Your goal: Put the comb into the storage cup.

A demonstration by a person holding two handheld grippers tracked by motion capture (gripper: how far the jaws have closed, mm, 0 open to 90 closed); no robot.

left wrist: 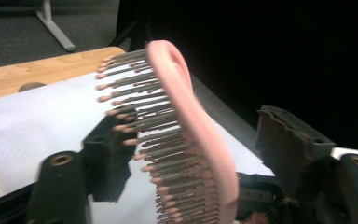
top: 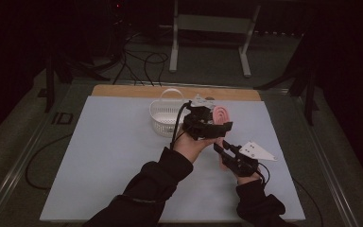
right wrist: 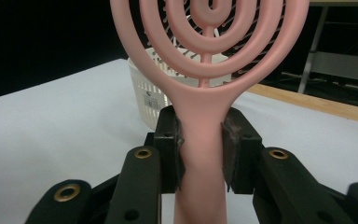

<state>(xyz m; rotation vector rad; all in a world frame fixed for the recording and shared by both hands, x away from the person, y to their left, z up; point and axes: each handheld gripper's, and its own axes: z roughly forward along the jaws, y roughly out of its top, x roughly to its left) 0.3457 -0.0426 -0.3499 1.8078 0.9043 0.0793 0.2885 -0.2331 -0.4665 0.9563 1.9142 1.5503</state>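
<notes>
A pink hairbrush [top: 221, 114] with a ringed, open head [right wrist: 209, 32] and grey bristles [left wrist: 158, 140] is held upright above the white sheet. My right gripper [right wrist: 201, 140] is shut on its handle [right wrist: 200, 186], one pad on each side. In the high view the right gripper [top: 221, 148] sits just below the brush. My left gripper [top: 220, 124] is at the brush head; its jaws stand open and wide apart on either side of the head [left wrist: 191, 112]. The left pad [left wrist: 107, 154] sits against the bristle tips, and the right pad [left wrist: 289, 144] is clear of the pink back.
A white slotted basket [top: 163, 118] with a handle stands on the sheet just left of the grippers, also behind the brush [right wrist: 144, 88]. The white sheet [top: 108, 156] covers a wooden table [top: 123, 91]. A metal stand [top: 175, 52] and cables lie on the floor beyond.
</notes>
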